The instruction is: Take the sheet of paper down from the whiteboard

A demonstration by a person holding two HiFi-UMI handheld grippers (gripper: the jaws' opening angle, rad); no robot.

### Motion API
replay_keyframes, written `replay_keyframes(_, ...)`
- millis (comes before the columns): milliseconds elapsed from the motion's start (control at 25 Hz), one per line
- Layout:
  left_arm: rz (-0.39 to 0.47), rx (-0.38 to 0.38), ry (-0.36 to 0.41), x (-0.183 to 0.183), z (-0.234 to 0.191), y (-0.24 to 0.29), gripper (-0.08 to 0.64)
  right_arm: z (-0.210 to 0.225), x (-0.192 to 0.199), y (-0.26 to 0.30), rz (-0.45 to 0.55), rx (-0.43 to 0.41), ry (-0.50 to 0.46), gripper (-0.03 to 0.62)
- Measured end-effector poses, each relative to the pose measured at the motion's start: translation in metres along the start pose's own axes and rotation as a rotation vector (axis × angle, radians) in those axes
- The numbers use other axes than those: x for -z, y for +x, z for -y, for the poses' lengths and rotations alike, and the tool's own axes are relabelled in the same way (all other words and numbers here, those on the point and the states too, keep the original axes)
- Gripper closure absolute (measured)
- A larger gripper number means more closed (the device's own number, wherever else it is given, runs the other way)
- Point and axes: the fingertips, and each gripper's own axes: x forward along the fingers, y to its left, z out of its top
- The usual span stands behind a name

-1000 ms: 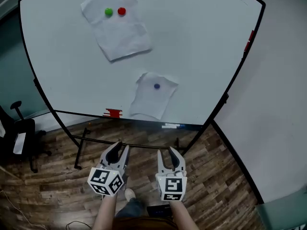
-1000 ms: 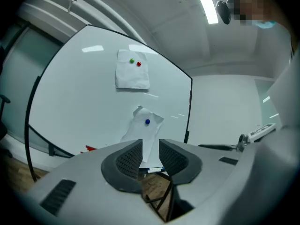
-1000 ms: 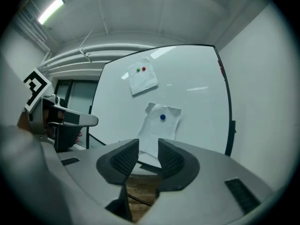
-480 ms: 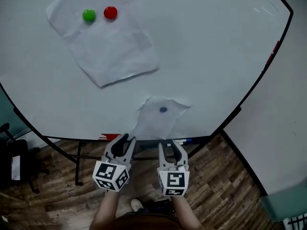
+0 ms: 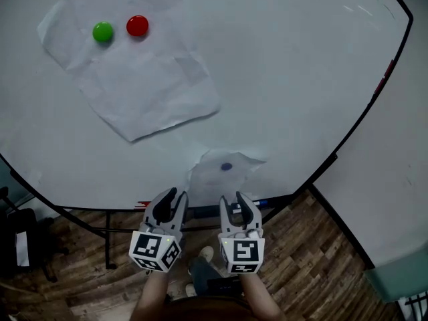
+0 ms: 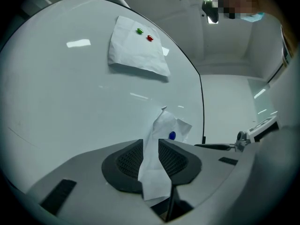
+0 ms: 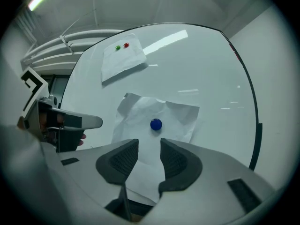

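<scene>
Paper, small and creased (image 5: 215, 178), hangs low on the whiteboard (image 5: 287, 79), pinned near its top by a single blue magnet (image 5: 227, 167). Its lower edge droops down toward the board's bottom rail, and its top corners curl away from the surface.

Both claws are up at that lower edge, side by side and pointing level at the board. The left gripper (image 5: 172, 196) has its jaws apart, though they have just been closing in a little. Its own view shows the sheet's lower corner standing in the gap between the ribbed pads, and I see no pad pressing on it. The right gripper (image 5: 233, 198) is spread open too. The bottom of the sheet shows in its gap, with the blue magnet straight ahead above the jaws; whether the paper touches either pad I cannot tell.

Higher up and to the left on the board hangs a larger crumpled sheet (image 5: 134, 79), tilted, with a green magnet (image 5: 103, 31) and a red magnet (image 5: 138, 25) side by side near its top. Below the board is a wooden floor (image 5: 301, 259).
</scene>
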Motion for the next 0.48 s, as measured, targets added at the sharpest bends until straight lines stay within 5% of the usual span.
replay_keyframes(480, -0.011, 0.052, -0.051, 0.001, 0.003, 0.025, 0.442, 0.003, -0.015, 0.027, 0.057, -0.032, 0.026, 0.436)
